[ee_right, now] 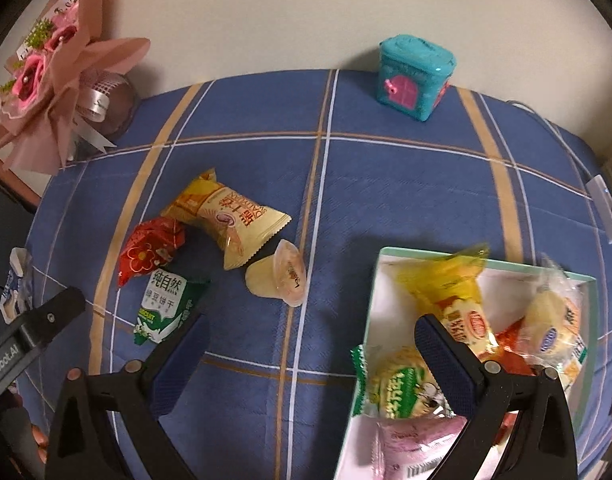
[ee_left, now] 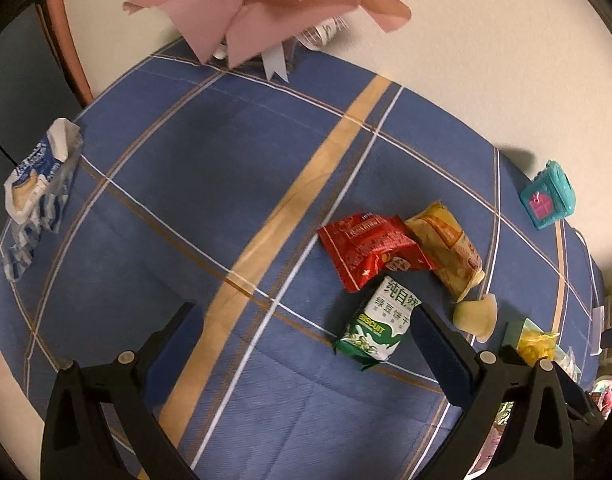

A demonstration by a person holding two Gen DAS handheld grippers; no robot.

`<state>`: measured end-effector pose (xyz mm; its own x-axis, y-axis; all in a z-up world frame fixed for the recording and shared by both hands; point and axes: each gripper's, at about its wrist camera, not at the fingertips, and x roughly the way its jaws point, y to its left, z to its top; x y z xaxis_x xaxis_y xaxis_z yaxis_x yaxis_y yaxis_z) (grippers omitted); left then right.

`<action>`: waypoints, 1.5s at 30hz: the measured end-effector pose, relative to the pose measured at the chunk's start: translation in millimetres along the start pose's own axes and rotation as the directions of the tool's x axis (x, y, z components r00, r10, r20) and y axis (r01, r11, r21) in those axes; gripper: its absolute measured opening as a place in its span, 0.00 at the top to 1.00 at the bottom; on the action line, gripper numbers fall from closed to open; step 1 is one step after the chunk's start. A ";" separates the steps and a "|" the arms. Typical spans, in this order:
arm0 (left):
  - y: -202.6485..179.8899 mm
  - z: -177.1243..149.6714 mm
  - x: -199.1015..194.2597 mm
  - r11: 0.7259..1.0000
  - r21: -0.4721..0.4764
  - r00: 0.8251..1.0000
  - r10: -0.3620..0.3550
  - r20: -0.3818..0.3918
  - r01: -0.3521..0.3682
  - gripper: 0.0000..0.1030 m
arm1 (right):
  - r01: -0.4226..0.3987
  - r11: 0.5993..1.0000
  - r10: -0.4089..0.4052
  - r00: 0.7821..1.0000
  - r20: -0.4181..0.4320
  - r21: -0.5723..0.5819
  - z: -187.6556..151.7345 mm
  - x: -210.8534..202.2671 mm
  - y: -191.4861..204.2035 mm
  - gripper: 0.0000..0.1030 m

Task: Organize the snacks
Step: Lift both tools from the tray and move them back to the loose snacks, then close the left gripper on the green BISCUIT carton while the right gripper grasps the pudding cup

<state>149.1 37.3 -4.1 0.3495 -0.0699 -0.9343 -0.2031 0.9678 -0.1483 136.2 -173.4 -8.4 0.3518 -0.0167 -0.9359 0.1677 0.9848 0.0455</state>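
Loose snacks lie on the blue plaid tablecloth: a green-and-white biscuit pack (ee_left: 376,322) (ee_right: 166,306), a red pack (ee_left: 368,248) (ee_right: 150,250), a yellow pack (ee_left: 446,246) (ee_right: 226,216) and a jelly cup (ee_left: 476,316) (ee_right: 278,278). A pale green box (ee_right: 372,308) at the right holds several snack packs. My left gripper (ee_left: 306,320) is open and empty, its right finger beside the biscuit pack. My right gripper (ee_right: 310,344) is open and empty, its right finger over the box.
A blue-and-white snack bag (ee_left: 38,184) lies at the table's left edge. A pink bouquet (ee_right: 50,64) stands at the back left by the wall. A teal toy box (ee_right: 414,74) stands at the back. The left gripper's body (ee_right: 30,332) shows at the right wrist view's left edge.
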 end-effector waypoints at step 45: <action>-40.9 -5.7 78.5 0.995 0.027 0.984 -0.095 -0.149 0.100 0.51 | 0.023 0.989 -0.011 0.997 0.082 -0.147 -0.7 68.7 29.6 0.54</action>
<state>179.6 -9.2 -73.2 0.2271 -0.1967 -0.9538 -0.1423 0.9622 -0.2323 164.7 -145.3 -71.5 0.4245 -0.0416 -0.9045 0.0385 0.9989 -0.0278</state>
